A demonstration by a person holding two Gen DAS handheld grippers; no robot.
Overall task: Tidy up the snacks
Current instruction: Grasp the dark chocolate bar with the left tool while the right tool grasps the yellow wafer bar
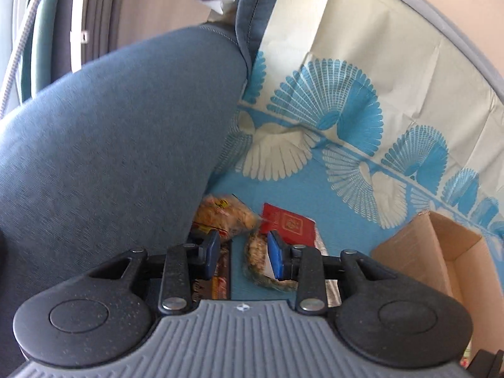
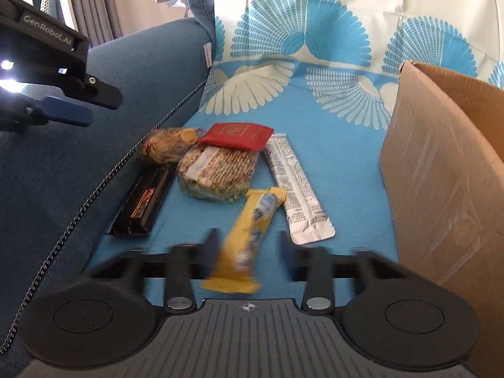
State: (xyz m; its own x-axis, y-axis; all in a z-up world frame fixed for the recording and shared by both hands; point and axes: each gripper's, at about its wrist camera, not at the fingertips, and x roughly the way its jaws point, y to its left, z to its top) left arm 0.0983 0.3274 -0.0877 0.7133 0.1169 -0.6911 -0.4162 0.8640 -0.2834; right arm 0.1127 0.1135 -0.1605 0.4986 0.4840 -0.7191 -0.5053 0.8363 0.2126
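Observation:
Several snacks lie on a blue patterned cloth [image 2: 340,170]. A yellow bar [image 2: 249,230] lies between the open fingers of my right gripper [image 2: 249,253]; the fingers are blurred and do not touch it. Beyond it lie a silver packet [image 2: 296,189], a round rice cake [image 2: 217,173], a red packet [image 2: 236,135], a black bar [image 2: 141,201] and a tan bag [image 2: 167,145]. My left gripper [image 1: 242,255] is open and empty above the red packet [image 1: 288,225], rice cake [image 1: 255,255] and tan bag [image 1: 220,212]. It also shows at upper left in the right wrist view [image 2: 66,115].
An open cardboard box [image 2: 441,170] stands at the right, also in the left wrist view [image 1: 441,252]. A blue sofa armrest [image 1: 110,141] rises at the left, with a thin chain [image 2: 78,198] draped along it.

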